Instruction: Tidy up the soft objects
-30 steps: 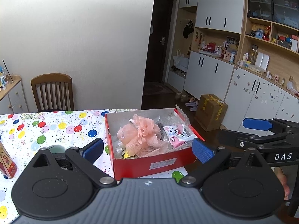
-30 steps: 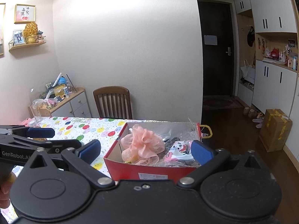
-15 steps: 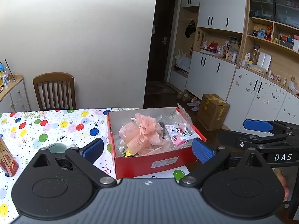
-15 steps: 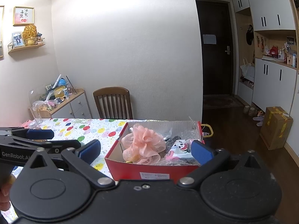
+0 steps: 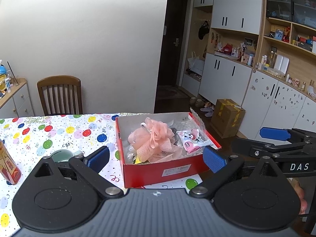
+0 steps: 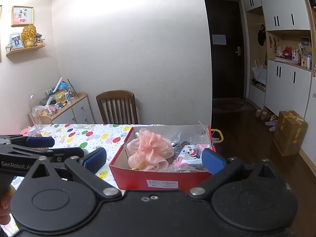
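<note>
Balloon-print tablecloth [image 5: 59, 134] under red box [image 5: 158, 169] with pink bath pouf [image 5: 154, 140], panda packet [image 5: 192, 141]

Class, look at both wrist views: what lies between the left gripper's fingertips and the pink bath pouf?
Only the near wall of the red box separates the open left gripper from the pink bath pouf, clearest in the left wrist view.

black plastic left gripper [image 5: 157, 159] and right gripper [image 6: 154, 159] with blue pads, silver screws, white lettering.
</note>
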`<state>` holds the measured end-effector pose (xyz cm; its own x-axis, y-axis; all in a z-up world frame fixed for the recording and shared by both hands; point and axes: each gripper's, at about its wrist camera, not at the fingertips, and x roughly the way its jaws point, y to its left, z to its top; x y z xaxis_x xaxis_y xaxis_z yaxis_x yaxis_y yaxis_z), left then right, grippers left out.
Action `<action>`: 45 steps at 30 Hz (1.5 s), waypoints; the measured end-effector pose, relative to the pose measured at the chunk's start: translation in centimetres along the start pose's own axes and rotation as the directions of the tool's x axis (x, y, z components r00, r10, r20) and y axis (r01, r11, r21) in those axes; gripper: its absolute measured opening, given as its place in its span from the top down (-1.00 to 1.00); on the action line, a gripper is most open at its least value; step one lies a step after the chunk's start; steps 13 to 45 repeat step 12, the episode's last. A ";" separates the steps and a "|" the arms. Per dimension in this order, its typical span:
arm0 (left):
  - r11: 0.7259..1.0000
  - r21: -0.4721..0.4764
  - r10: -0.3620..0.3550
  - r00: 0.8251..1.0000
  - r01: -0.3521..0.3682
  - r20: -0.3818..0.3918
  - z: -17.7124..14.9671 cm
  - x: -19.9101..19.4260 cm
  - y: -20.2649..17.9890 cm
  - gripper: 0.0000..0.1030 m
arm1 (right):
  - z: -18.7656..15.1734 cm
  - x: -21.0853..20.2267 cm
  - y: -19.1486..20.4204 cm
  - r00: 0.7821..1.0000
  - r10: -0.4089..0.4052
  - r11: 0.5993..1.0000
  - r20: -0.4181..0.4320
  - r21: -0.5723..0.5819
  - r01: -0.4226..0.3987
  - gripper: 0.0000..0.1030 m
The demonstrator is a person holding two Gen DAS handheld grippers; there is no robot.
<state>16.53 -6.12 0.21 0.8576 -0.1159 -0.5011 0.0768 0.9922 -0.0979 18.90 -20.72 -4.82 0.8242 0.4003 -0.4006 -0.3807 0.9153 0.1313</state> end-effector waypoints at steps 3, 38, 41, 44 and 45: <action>1.000 0.002 0.002 1.000 -0.002 -0.006 0.0 0.1 -0.1 -0.97 | -0.2 0.0 -0.1 1.000 -0.003 1.000 -0.005 0.008 0.003 -1.00; 1.000 -0.018 0.010 1.000 -0.010 -0.026 0.0 0.5 -0.1 -0.97 | -0.3 0.5 0.0 1.000 -0.010 1.000 -0.025 0.016 0.011 -1.00; 1.000 -0.018 0.010 1.000 -0.010 -0.026 0.0 0.5 -0.1 -0.97 | -0.3 0.5 0.0 1.000 -0.010 1.000 -0.025 0.016 0.011 -1.00; 1.000 -0.018 0.010 1.000 -0.010 -0.026 0.0 0.5 -0.1 -0.97 | -0.3 0.5 0.0 1.000 -0.010 1.000 -0.025 0.016 0.011 -1.00; 1.000 -0.018 0.010 1.000 -0.010 -0.026 0.0 0.5 -0.1 -0.97 | -0.3 0.5 0.0 1.000 -0.010 1.000 -0.025 0.016 0.011 -1.00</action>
